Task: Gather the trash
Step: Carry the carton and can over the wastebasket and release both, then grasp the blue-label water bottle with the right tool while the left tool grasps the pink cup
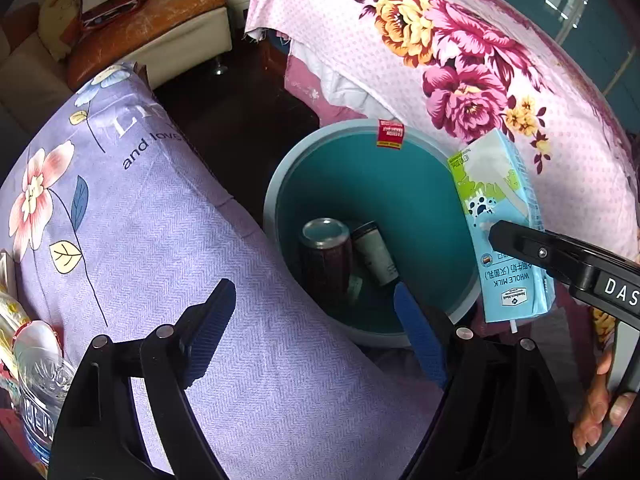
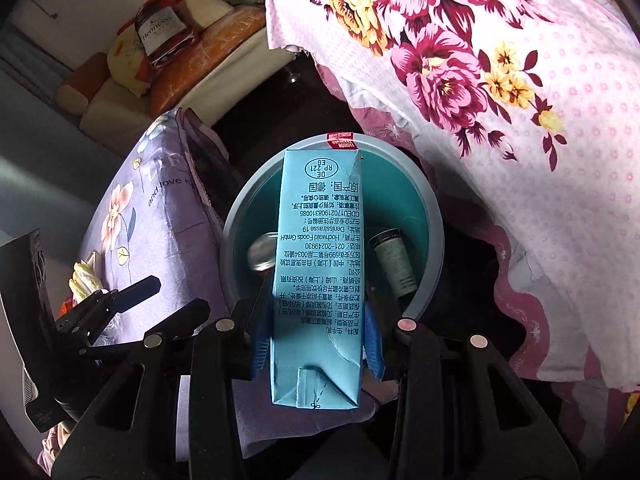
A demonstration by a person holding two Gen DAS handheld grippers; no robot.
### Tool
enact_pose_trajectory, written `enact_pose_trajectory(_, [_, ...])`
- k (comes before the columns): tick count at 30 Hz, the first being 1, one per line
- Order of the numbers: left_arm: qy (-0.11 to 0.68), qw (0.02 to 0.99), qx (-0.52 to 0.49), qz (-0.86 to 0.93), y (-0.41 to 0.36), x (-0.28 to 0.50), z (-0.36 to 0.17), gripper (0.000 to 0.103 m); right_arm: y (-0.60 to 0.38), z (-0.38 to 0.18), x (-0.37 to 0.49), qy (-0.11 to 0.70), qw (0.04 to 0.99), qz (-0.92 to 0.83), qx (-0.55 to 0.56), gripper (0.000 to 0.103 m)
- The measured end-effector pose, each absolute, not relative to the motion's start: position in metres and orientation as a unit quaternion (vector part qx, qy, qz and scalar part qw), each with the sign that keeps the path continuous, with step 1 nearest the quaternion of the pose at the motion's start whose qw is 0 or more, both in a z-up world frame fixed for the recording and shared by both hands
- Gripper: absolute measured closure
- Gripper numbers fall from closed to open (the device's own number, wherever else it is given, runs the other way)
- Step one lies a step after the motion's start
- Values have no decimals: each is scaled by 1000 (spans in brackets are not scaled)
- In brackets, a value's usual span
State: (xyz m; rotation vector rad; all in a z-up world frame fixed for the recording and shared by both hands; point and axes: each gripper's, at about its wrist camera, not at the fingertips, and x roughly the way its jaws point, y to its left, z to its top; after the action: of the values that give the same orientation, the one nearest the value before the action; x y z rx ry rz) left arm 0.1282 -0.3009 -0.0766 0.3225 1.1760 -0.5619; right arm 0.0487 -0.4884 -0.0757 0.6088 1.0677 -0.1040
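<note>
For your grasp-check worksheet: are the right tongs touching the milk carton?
Touching. The right wrist view shows the right tongs with both blue pads pressed against the milk carton's sides above the bin.

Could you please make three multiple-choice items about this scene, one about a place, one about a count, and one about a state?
1. Where is the milk carton?
A. Lying at the bottom of the bin
B. Held above the bin
C. On the sofa

2. How many containers already lie inside the bin?
A. None
B. Two
C. Five

3. What is the state of the left gripper?
A. Open, holding nothing
B. Shut on the carton
C. Shut on a can

Answers:
1 B: the right gripper clamps the carton by its sides over the bin opening.
2 B: a dark can and a small bottle show at the bottom.
3 A: its blue fingers stand wide apart with nothing between them.
</note>
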Motion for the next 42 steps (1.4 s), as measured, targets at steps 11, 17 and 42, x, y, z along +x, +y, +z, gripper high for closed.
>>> enact_pose_trajectory(11, [547, 785, 132, -260, -268, 123, -70, 12, -471, -85, 60, 526, 803, -49, 276, 65])
enact_pose_trajectory(17, [548, 786, 119, -260, -249, 116, -67, 11, -457, -78, 60, 528, 806, -52, 261, 47])
enact_pose_trajectory(42, [470, 864, 61, -167, -55, 72, 18, 7, -285, -21, 71, 566, 811, 43, 141, 20])
